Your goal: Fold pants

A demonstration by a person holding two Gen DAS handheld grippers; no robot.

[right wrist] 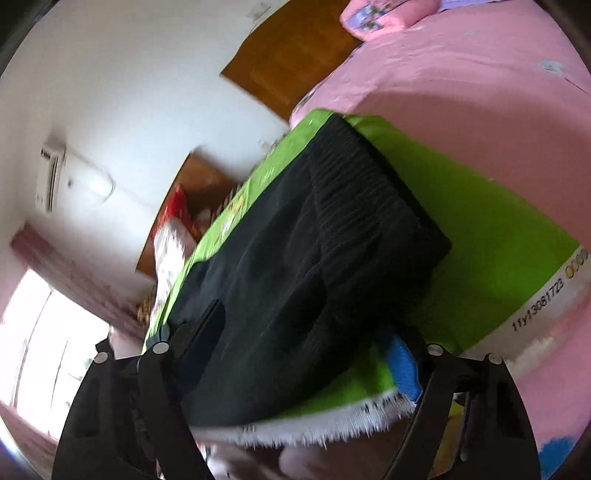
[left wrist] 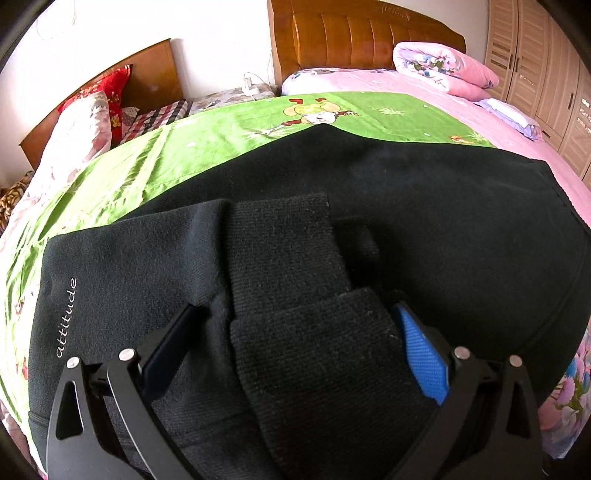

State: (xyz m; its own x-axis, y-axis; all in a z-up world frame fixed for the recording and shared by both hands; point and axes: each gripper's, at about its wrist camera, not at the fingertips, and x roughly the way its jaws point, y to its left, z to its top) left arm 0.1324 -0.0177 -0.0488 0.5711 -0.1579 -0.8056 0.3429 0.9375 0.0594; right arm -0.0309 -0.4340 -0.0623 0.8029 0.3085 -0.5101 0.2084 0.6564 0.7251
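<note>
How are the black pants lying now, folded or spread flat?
Folded: the ribbed cuffs lie on top of the black pants, near the "attitude" print.

A bed [left wrist: 517,122] in pink sheets stands against a white wall [left wrist: 221,37], its wooden headboard [left wrist: 362,33] behind. Pale wardrobes [left wrist: 535,66] line one side. Daylight pours through a window [right wrist: 40,332], with an air conditioner [right wrist: 51,177] high on the wall.
</note>
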